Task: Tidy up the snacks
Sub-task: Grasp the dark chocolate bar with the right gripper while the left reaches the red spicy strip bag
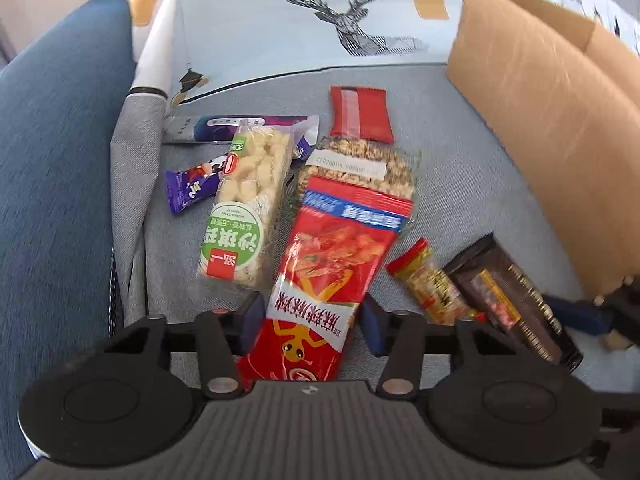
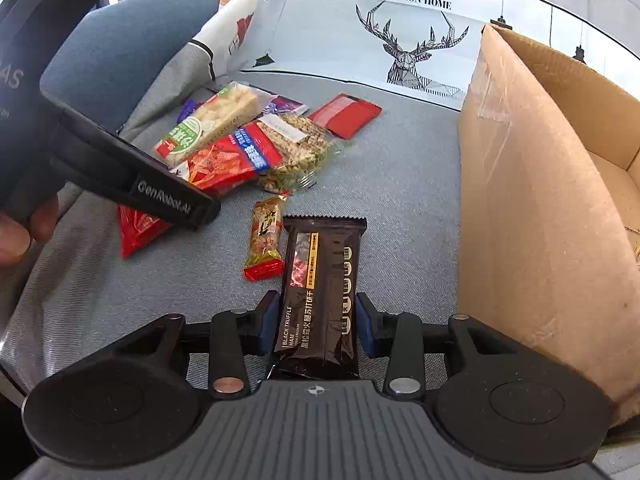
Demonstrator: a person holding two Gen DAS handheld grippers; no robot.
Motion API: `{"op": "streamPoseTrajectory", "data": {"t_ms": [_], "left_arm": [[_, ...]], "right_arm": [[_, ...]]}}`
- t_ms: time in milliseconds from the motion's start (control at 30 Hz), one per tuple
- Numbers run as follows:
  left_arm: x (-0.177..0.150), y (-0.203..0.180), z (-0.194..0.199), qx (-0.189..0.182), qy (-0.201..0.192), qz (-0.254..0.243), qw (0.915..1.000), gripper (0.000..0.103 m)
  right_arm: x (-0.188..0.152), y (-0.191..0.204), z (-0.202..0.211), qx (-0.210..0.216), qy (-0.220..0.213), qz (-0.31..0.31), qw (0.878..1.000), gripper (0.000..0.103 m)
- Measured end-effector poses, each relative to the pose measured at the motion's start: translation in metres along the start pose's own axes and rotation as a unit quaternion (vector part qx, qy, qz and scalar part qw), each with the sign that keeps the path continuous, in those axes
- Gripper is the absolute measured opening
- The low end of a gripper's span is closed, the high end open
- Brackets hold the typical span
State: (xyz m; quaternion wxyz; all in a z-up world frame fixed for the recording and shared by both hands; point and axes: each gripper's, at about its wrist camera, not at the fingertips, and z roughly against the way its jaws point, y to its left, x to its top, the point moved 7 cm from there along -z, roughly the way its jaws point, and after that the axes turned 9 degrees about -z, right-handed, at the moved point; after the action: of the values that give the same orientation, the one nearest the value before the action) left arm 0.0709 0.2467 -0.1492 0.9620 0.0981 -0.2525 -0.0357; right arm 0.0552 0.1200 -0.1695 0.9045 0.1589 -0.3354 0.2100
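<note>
With the cardboard box (image 2: pixel 540 220) as landmark, the right tool (image 2: pixel 316 322) stood spread around the black cracker packet (image 2: pixel 320 292) beside it, the left tool (image 1: pixel 312 322) spread around the red snack bag (image 1: pixel 328 264) farther off; each should close squarely before lifting.

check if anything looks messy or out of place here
Yes, the snacks lie in a loose pile. The long red snack packet lies across the clear bag of brown granola, and the green-labelled puffed rice bar overlaps a purple wrapper. Nothing looks spilled or torn.
</note>
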Motion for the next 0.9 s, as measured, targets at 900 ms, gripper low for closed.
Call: {"op": "streamPoseTrajectory", "data": {"t_ms": [900], "left_arm": [[-0.02,0.011,0.0,-0.077,0.063,0.149,0.9838,0.062]], "right_arm": [[-0.007,0.007,0.0,0.033,0.026,-0.002,0.999,0.051]]}}
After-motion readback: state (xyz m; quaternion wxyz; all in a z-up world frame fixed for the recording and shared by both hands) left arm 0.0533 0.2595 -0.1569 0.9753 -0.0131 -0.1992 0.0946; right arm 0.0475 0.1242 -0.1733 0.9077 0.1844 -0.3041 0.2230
